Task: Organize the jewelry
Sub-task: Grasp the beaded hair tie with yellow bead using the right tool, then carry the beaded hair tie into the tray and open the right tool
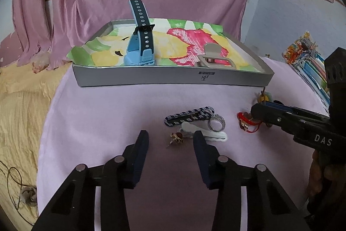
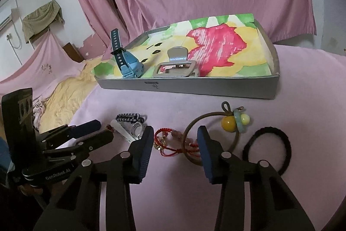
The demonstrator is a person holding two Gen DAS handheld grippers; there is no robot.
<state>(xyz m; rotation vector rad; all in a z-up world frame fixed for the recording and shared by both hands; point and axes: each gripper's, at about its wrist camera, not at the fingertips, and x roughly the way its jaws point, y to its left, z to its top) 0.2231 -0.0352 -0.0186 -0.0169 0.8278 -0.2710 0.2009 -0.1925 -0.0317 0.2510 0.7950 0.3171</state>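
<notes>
My left gripper (image 1: 170,135) is open low over the pink cloth, with a small gold and red earring (image 1: 177,138) lying between its fingers, untouched. Just beyond lie a white clip (image 1: 207,133), a silver ring (image 1: 217,122) and a striped hair clip (image 1: 189,116). My right gripper (image 2: 175,131) is also open, its fingers either side of a red cord bracelet (image 2: 170,142) and not pressing on it. A brown hair tie with a yellow bead (image 2: 229,122) overlaps the bracelet. A black hair tie (image 2: 268,144) lies to the right.
A grey tray (image 1: 173,79) lined with flowered paper stands behind the jewelry and holds a blue watch (image 1: 140,51) and a grey claw clip (image 1: 213,57). Pink drapes hang behind it. A yellow blanket (image 1: 19,105) lies off the left edge of the cloth.
</notes>
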